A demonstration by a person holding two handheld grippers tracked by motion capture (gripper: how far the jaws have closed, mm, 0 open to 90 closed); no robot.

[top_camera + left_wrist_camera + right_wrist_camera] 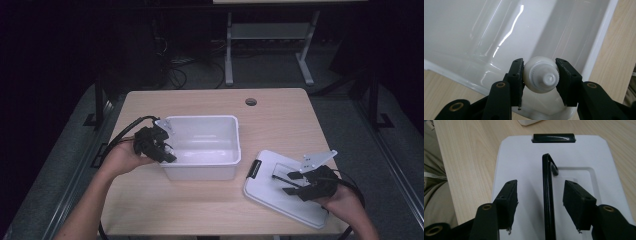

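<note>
From above, the left gripper hung over the white bin's left rim. Along its jaws, it stood clamped on a white capped tube, cap toward the camera. The right gripper, jaws apart, straddled the lid's raised black handle, which ran lengthwise between them.

The table looks like pale wood with fine lines, smooth and not shiny. The tub in the middle is white plastic, very shiny. The lid at the lower right is smooth white plastic with a shiny black handle.
</note>
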